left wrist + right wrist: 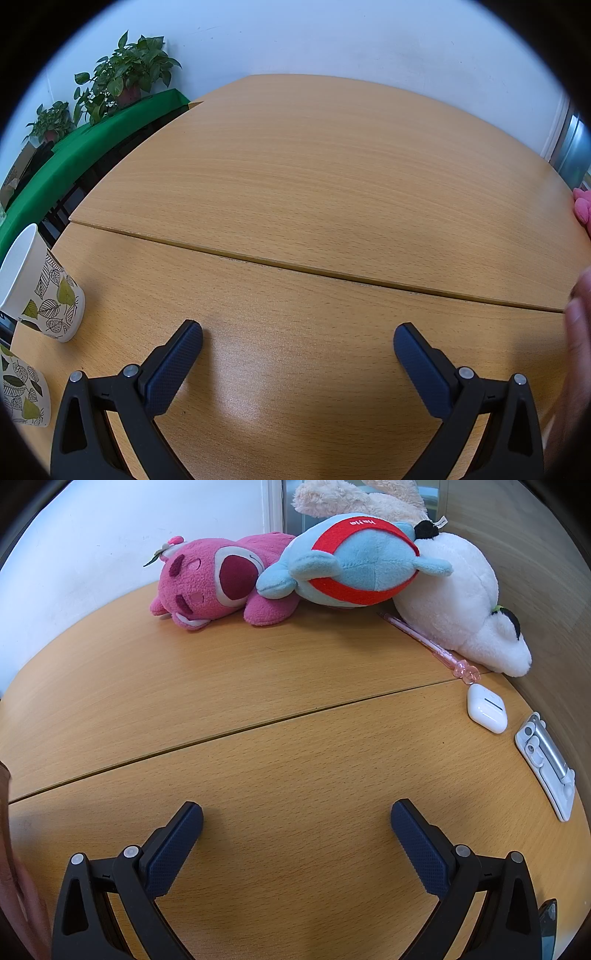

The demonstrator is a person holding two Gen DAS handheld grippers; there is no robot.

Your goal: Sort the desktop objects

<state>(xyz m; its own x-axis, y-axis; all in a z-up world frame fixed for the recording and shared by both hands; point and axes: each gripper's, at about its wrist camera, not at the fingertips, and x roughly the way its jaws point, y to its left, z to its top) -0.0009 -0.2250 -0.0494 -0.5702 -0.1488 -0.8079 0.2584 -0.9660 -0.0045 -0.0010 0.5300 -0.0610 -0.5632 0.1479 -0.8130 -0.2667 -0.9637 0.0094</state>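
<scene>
Both claws gape empty: left gripper (298, 336) near paper cups (42, 286); right gripper (297, 815) faces plush toys (354, 559), apparently awaiting sorting.

Both claws look the same: the left claw (298, 338) and right claw (297, 816) have glossy black plastic arms with triangular cutouts, silver round screws, and dark navy textured pads (173, 369). Bare skin blurs at the frame edges.
</scene>
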